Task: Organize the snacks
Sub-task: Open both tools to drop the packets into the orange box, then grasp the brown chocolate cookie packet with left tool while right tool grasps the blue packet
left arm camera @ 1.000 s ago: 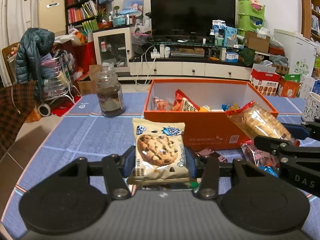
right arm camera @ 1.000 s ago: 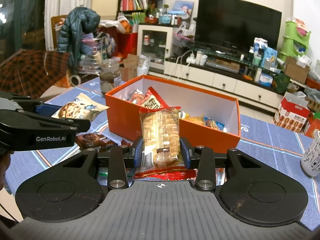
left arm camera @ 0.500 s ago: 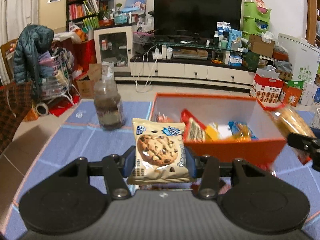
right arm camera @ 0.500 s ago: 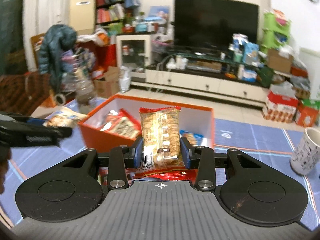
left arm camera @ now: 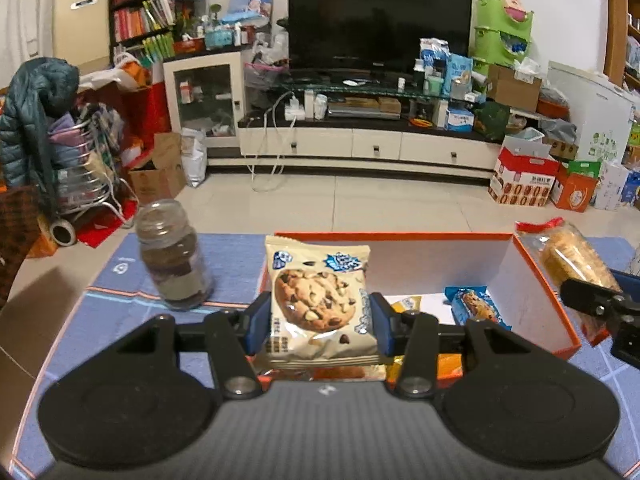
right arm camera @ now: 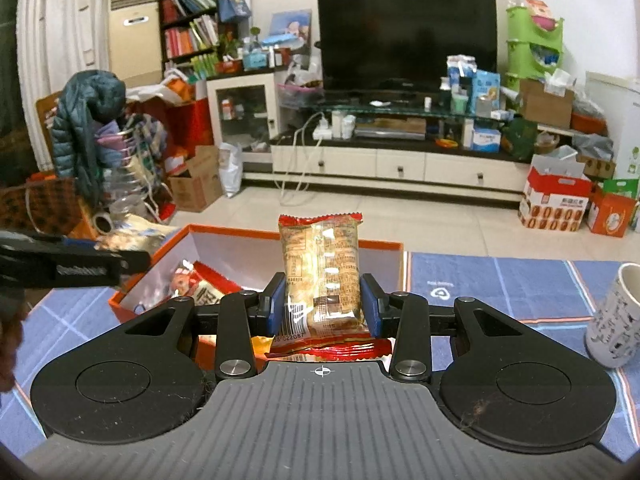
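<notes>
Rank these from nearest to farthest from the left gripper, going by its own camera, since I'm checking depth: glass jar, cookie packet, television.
1. cookie packet: clamped in the left gripper.
2. glass jar: on the table, ahead and left.
3. television: against the far wall.

I work in a cluttered home living room: television top centre, bookshelf upper left, cardboard boxes at right.

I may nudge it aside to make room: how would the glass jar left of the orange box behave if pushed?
The jar looks tall, narrow and mostly full, so probably heavy; a low push likely slides it on the blue cloth, a high one may tip it. Being round glass, it could roll and break.
</notes>
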A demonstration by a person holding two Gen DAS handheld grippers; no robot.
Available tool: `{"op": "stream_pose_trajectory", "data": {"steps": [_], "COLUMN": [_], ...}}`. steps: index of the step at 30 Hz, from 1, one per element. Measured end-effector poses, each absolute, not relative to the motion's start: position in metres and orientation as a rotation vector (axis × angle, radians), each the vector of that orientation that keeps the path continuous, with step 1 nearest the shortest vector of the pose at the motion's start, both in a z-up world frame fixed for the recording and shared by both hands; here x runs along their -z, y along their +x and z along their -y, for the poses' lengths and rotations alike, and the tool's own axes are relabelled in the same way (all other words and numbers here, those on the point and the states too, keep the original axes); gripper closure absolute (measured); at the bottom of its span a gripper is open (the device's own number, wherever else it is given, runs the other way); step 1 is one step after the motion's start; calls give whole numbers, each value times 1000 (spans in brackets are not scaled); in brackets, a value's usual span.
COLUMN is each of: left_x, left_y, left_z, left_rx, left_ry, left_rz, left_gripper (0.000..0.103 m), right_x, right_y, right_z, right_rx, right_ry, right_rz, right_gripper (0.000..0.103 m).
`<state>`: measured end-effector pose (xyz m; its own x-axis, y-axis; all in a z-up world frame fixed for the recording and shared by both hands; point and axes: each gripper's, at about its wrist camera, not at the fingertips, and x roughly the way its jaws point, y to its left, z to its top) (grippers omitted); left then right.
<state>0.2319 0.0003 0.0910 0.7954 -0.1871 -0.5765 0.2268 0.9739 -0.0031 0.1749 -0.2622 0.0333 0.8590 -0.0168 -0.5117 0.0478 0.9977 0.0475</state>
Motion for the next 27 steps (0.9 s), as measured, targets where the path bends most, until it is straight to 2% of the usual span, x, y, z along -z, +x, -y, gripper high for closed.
{"op": "stream_pose_trajectory", "data": {"steps": [7,8,10,12,18,19,21,23,27], "left_x": [-80,-77,-69,-70,-94,-96,-92,-84,-57], "left_y": [255,261,268,260,195,181,153,132,110], "left_z": [34,39,46,40,-22,-38,-69,-90,-119], "left_rx": [266,279,286,265,254,233,189,135,66], "left_ry": [55,53,63,72,62,51,20,0,-50], "left_rz": [-636,-643,-653,-643,-548,-541,-525,-529,-580], "left_gripper": [56,53,35,24,20,16,10,9,9], "right_x": [-28,-25,-17,-11,-29,-30,-29,-23,-4], "right_y": [213,218,231,235,161,145,116,85,45], "right_z": [264,262,259,260,279,282,285,288,281], "right_rx": [27,27,33,52,77,89,97,128,127], "right_ry": [82,73,50,42,127,136,155,187,208], "right_rz": [-569,-579,-622,-645,-531,-525,-520,-524,-573], "right_gripper": [79,79,76,64,57,56,44,37,37]}}
